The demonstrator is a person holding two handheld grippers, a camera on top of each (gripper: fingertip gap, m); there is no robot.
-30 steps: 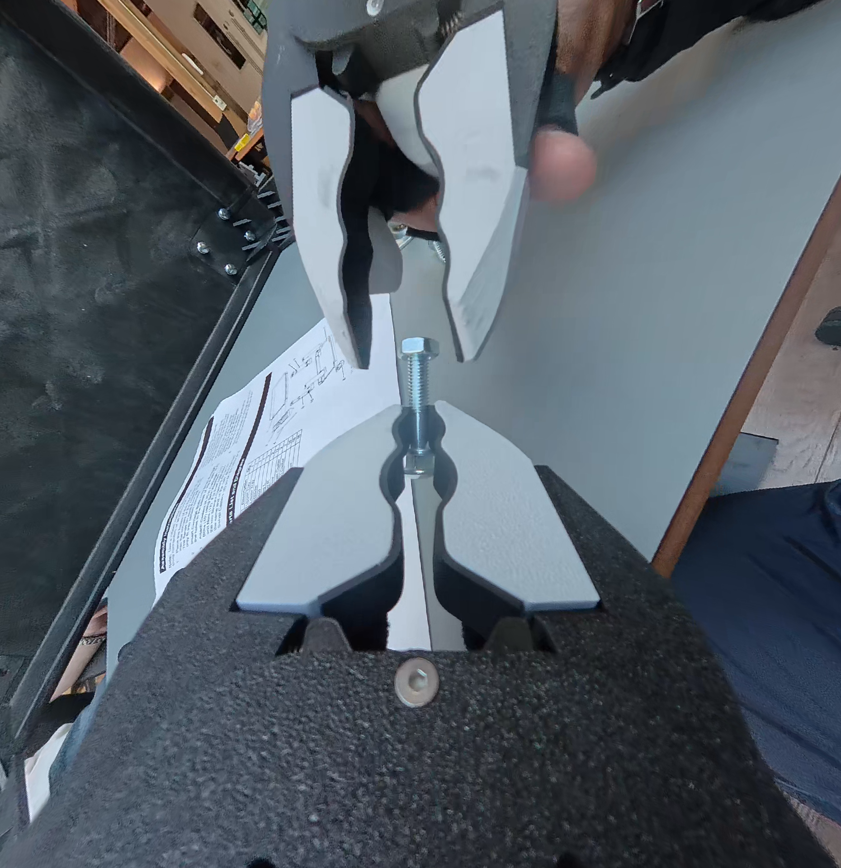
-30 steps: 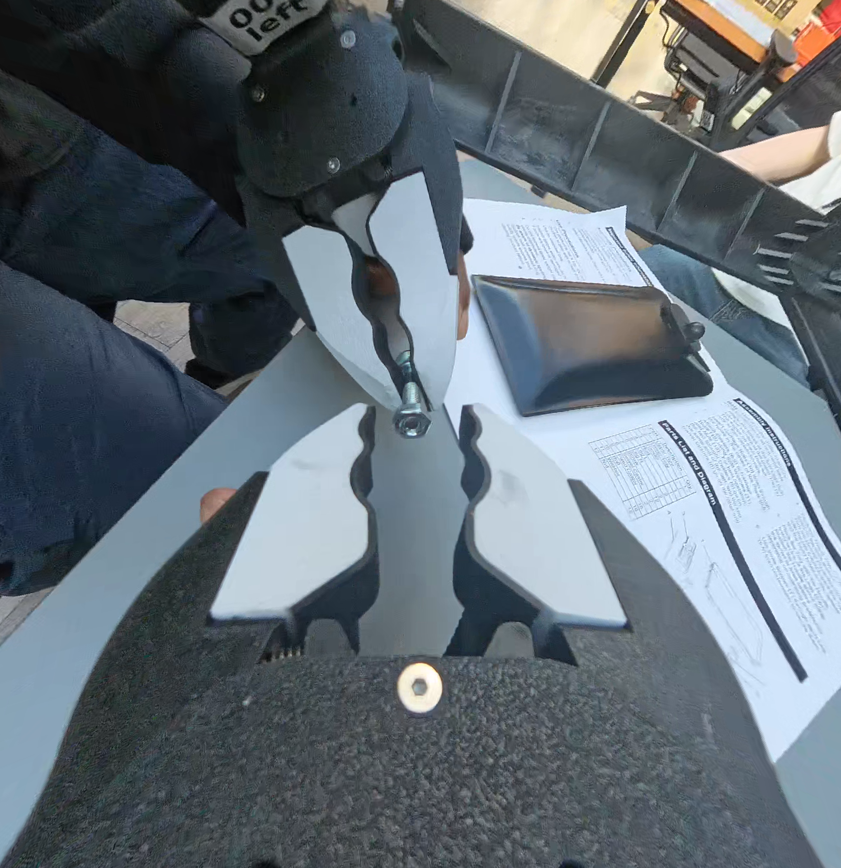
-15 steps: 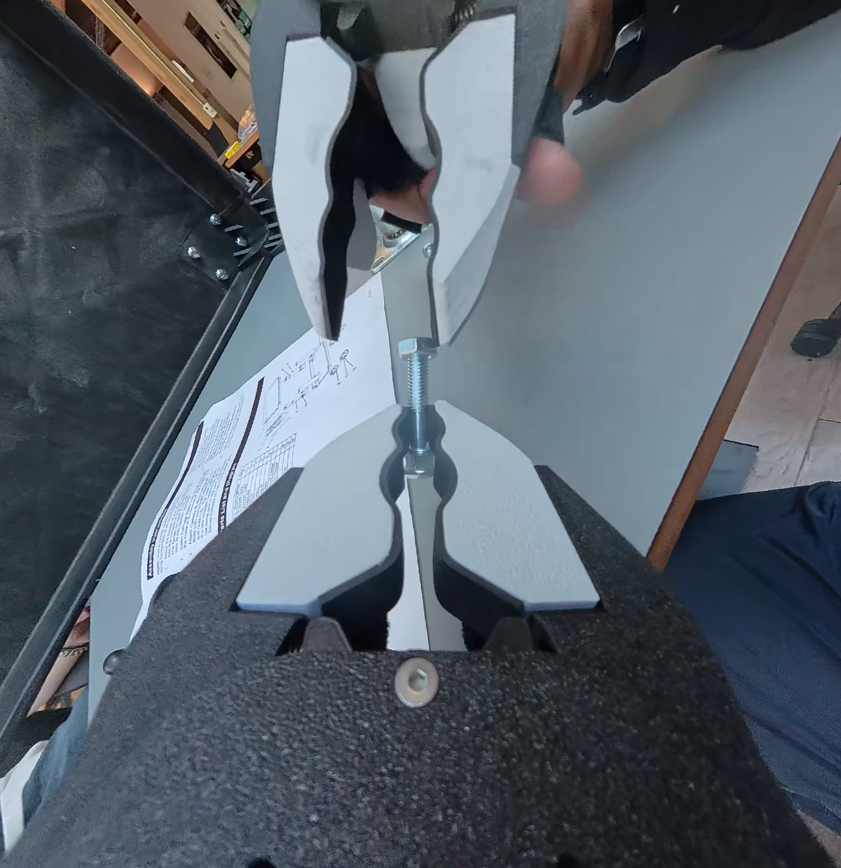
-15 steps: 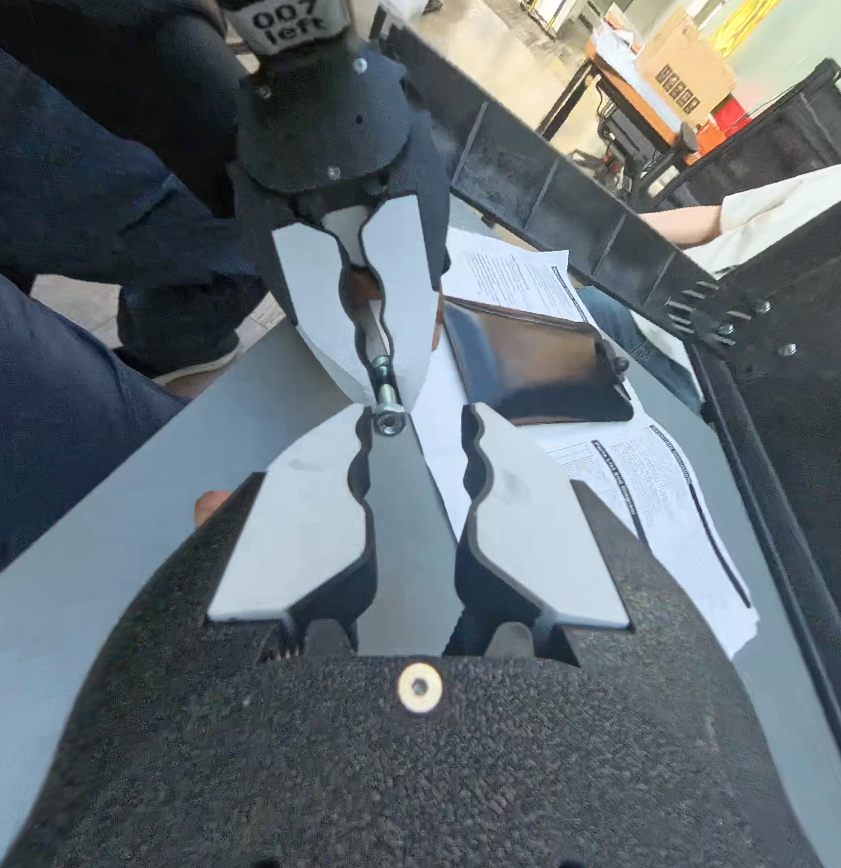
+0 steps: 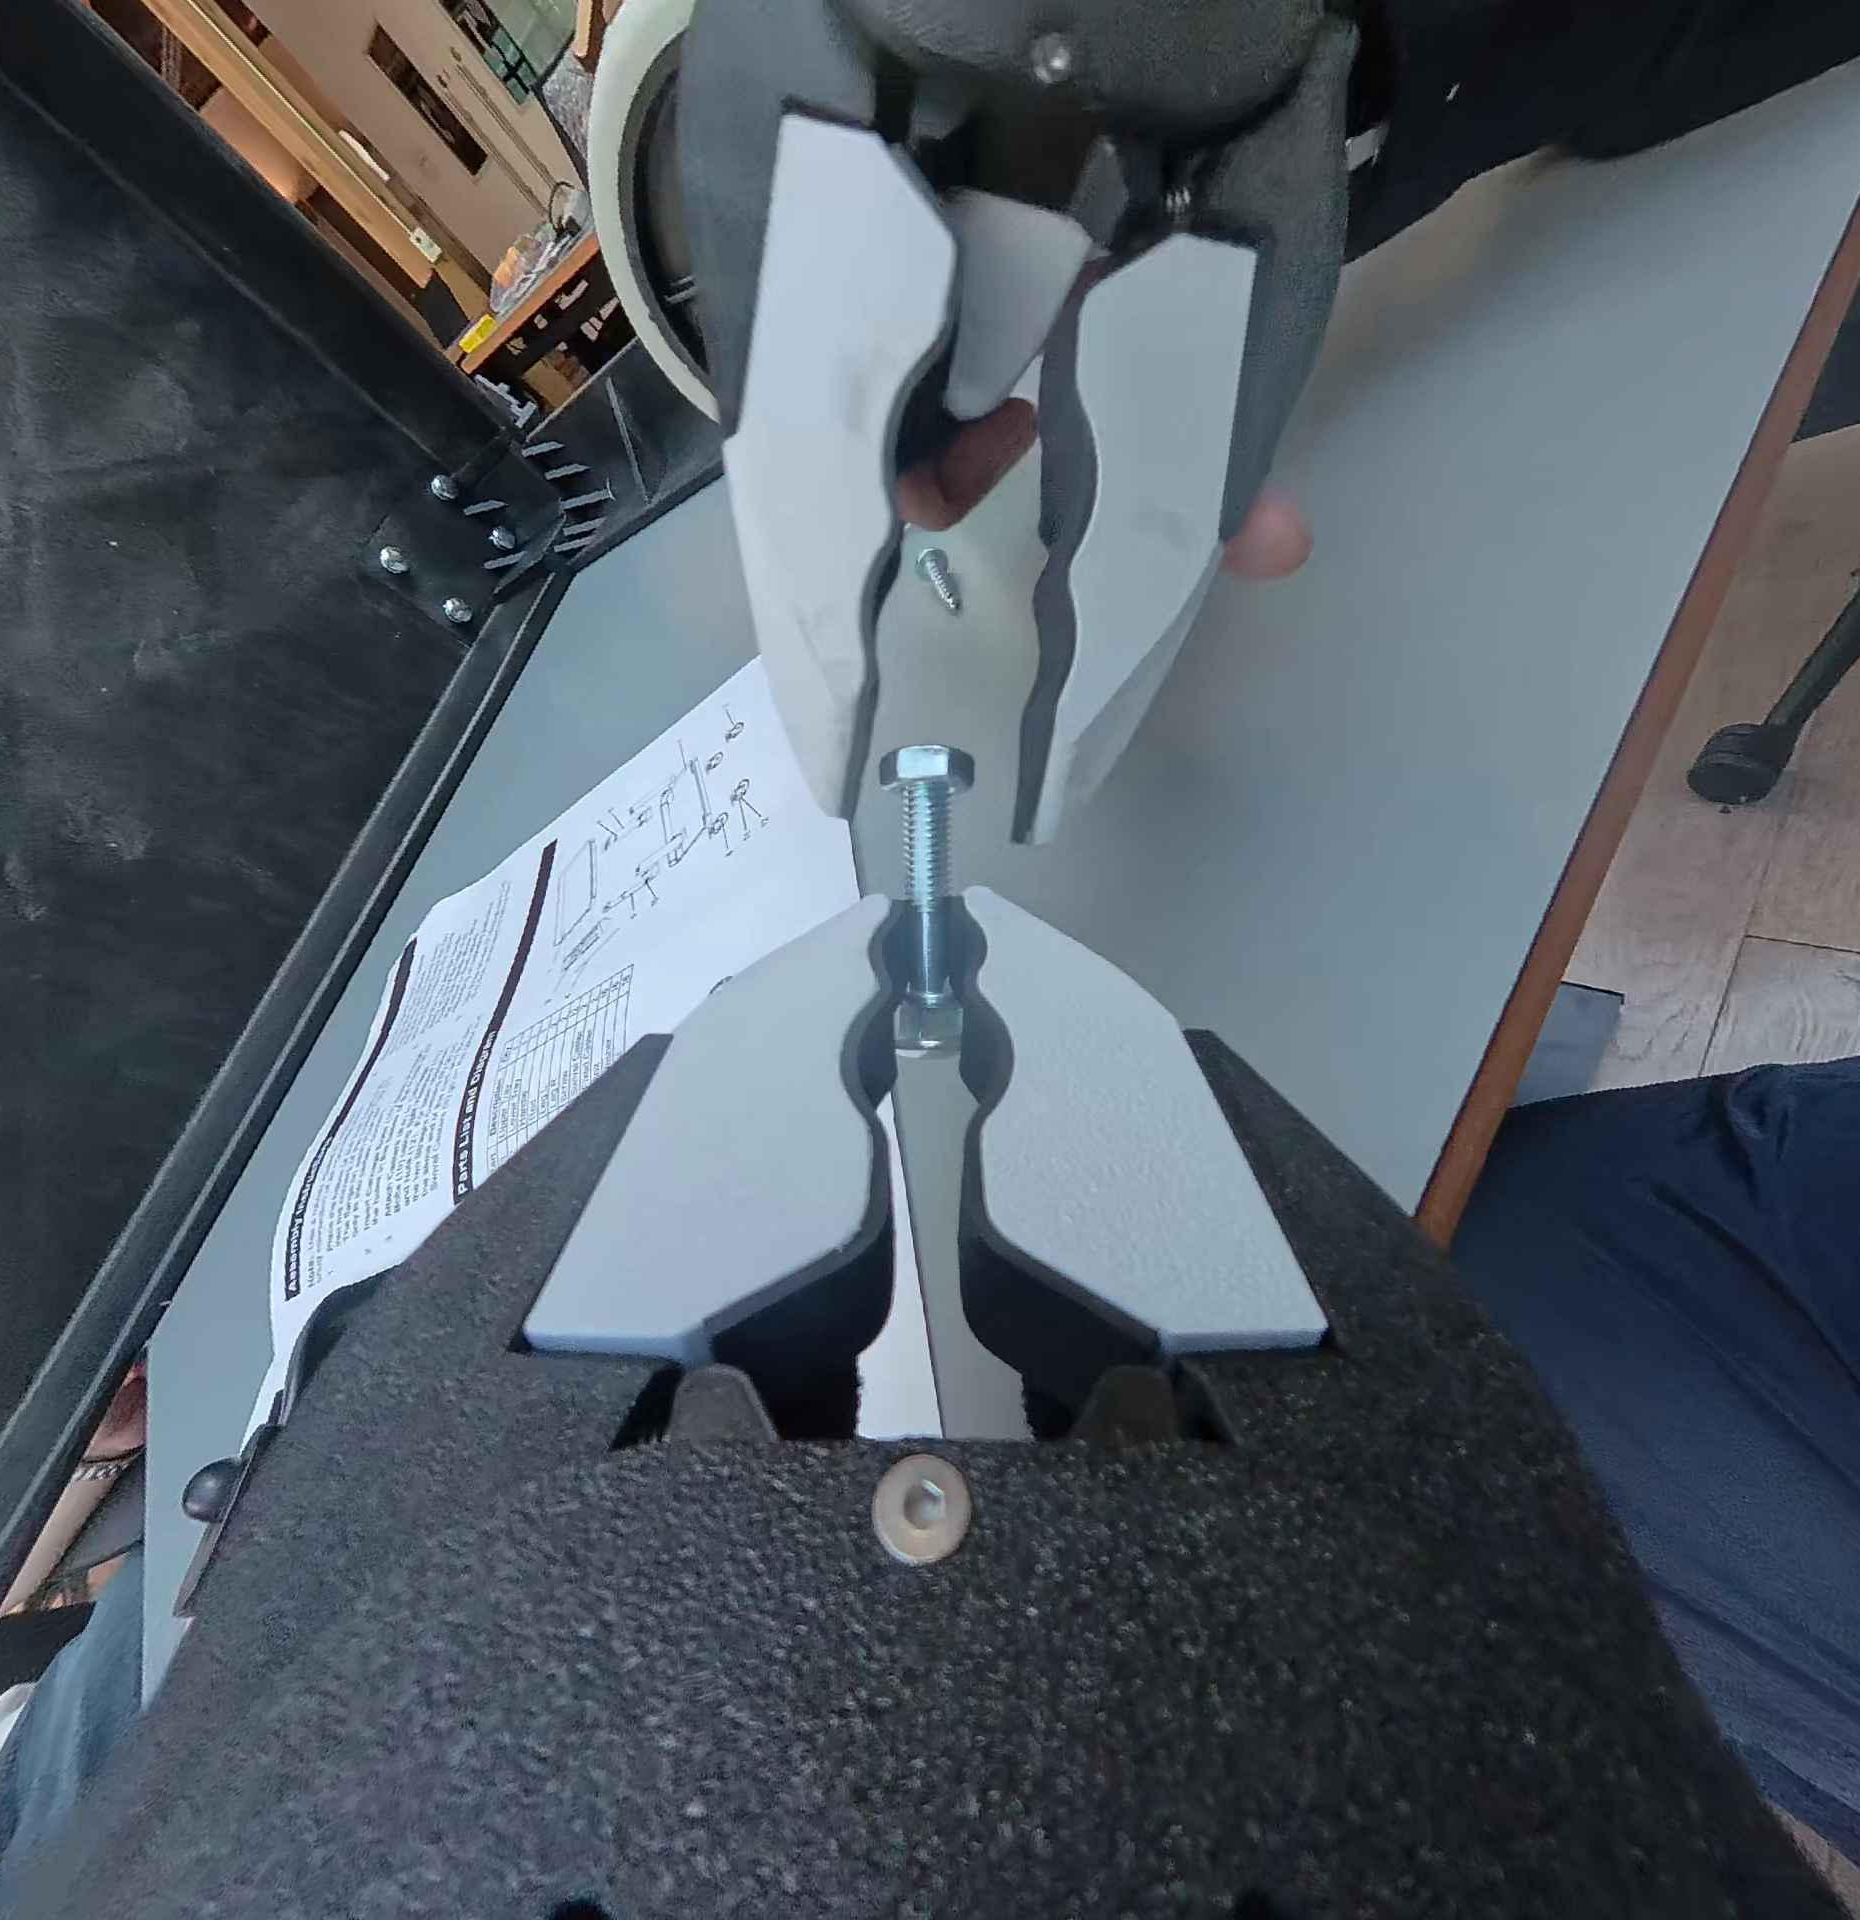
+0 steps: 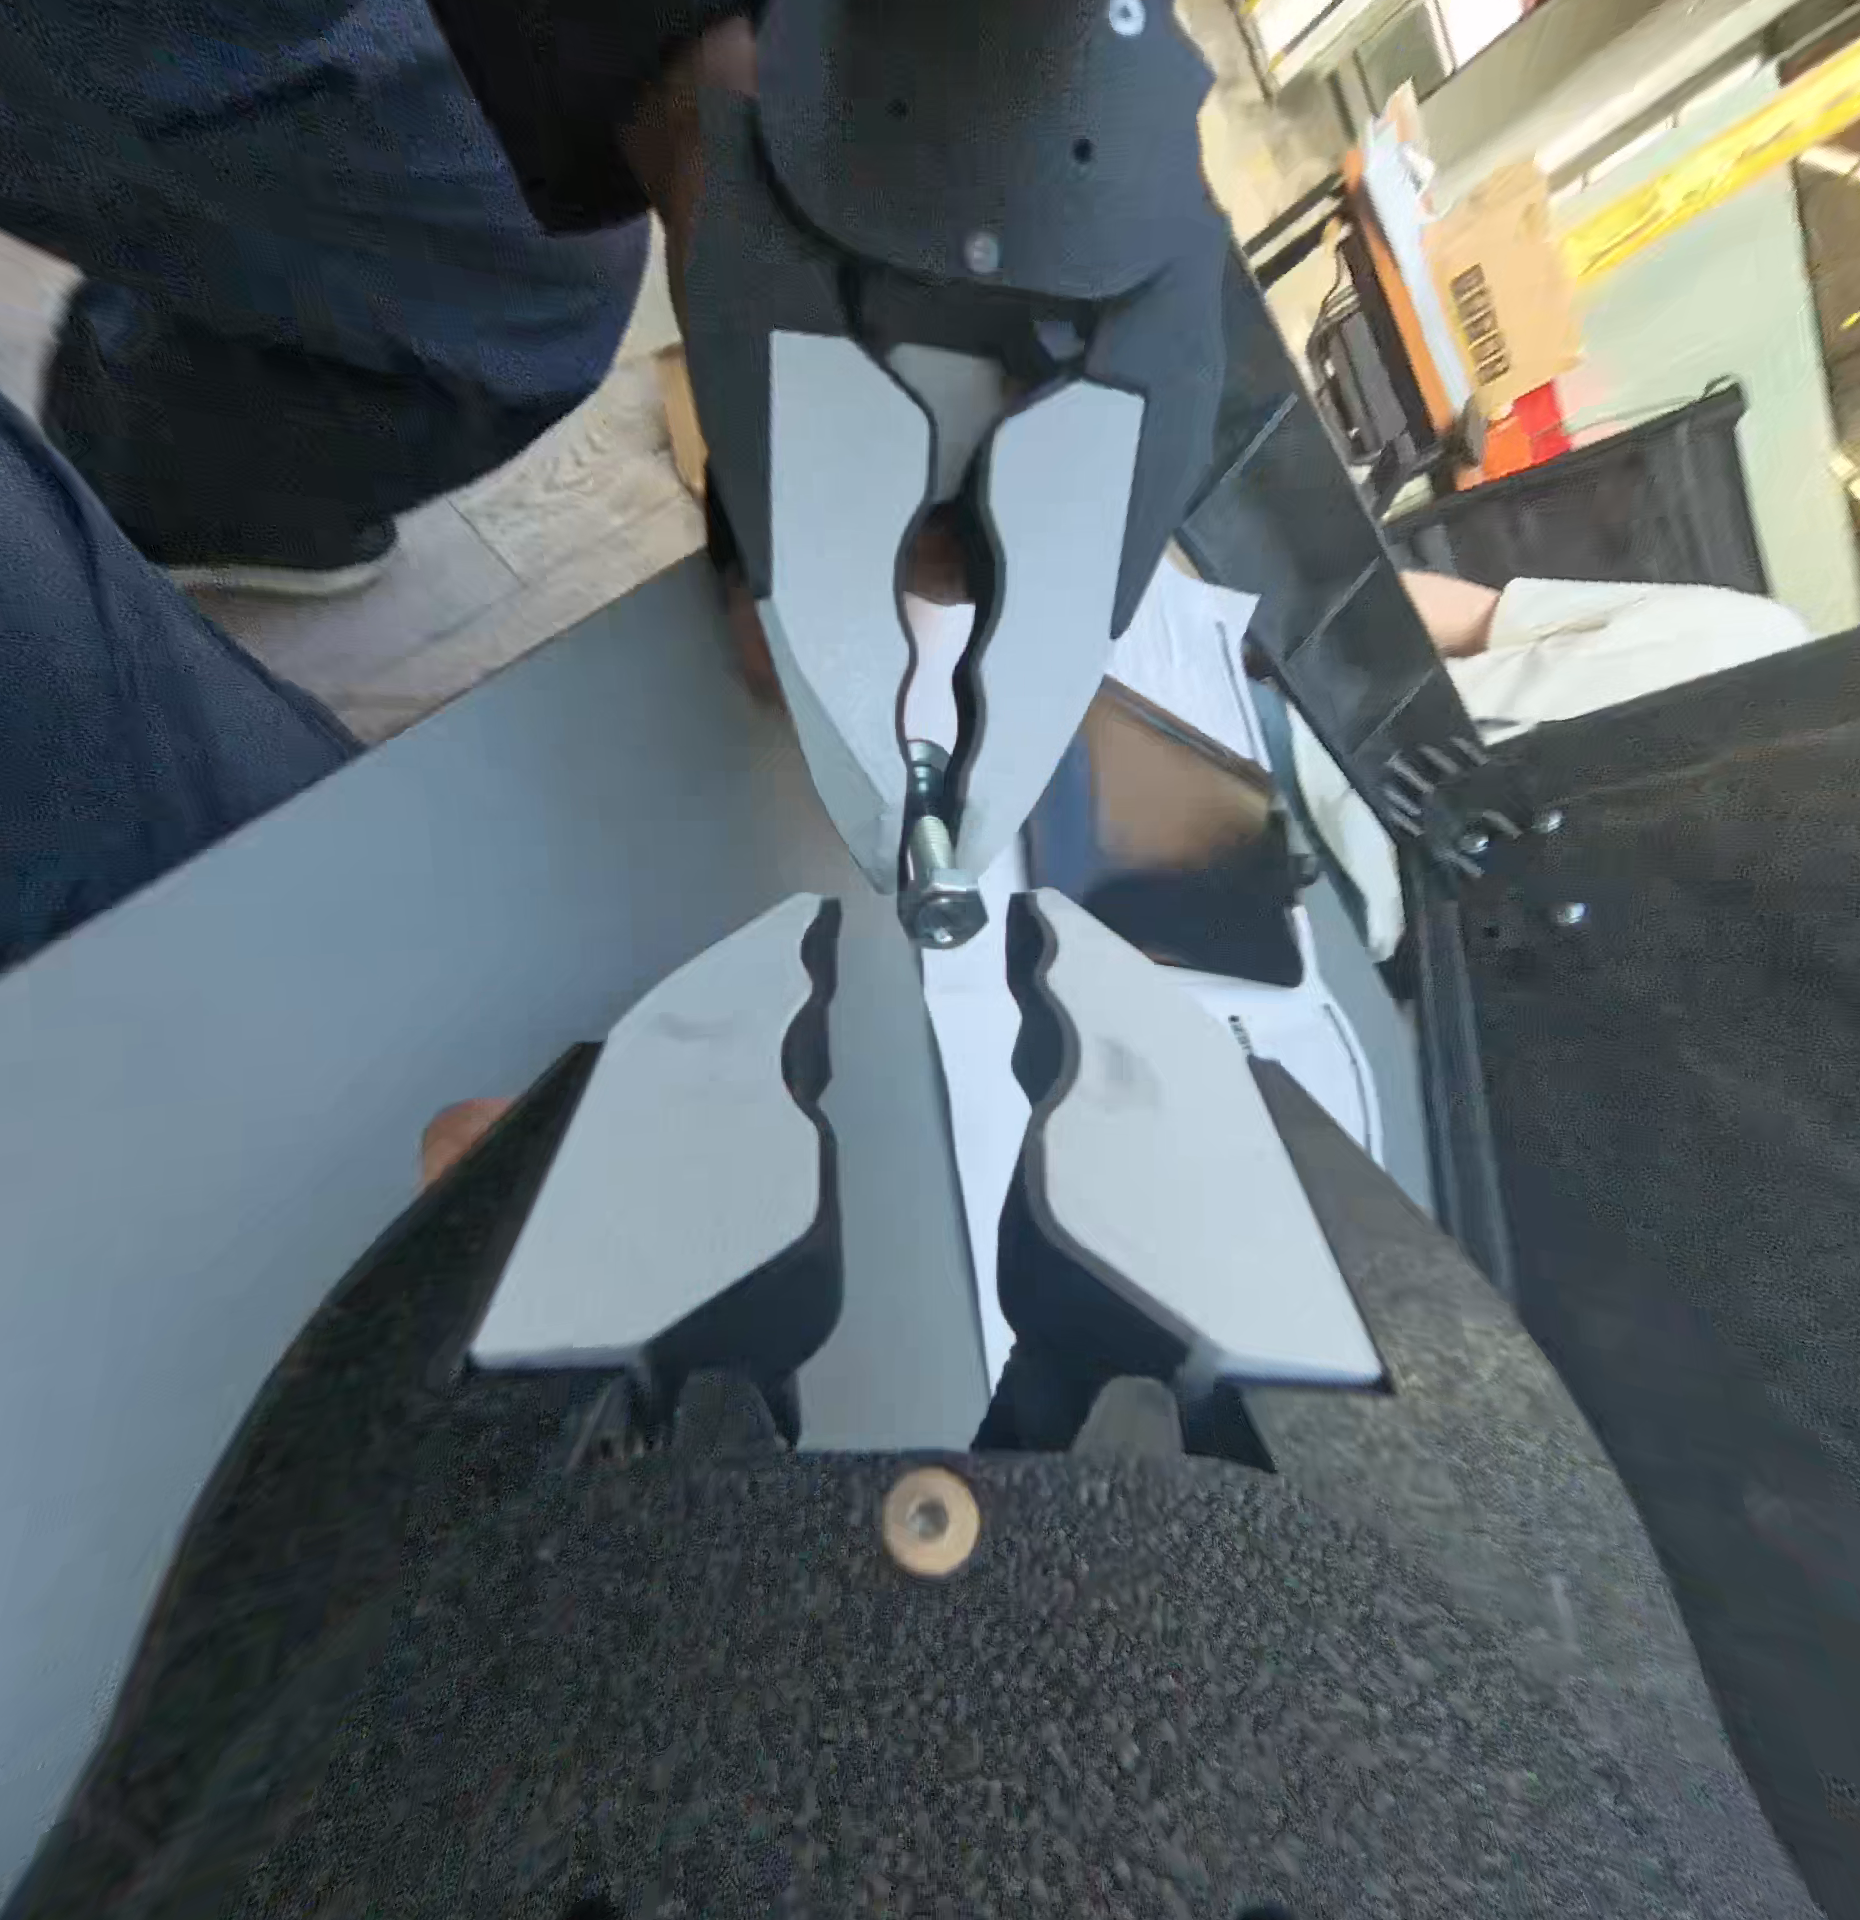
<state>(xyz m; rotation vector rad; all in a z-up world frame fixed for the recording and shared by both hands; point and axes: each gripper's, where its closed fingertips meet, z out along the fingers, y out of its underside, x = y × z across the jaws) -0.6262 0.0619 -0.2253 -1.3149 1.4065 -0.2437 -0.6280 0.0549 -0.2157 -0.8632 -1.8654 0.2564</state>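
Above the grey counter [image 5: 1425, 644] beside black panels [image 5: 126, 520], the left claw [image 5: 926, 904] pinches a bolt [image 5: 926, 831], its long axis running straight out to the head between the spread right claw [image 6: 921, 909].

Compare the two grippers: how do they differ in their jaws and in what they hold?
The left gripper is nearly closed, its pads pressed on a silver bolt; the right gripper stands open and grips nothing. The left gripper clamps the bolt's shank, with a nut behind its tips; the right gripper's fingertips only flank the bolt's hex head without touching. Both have grey fingers on black bodies and face each other above the grey table.
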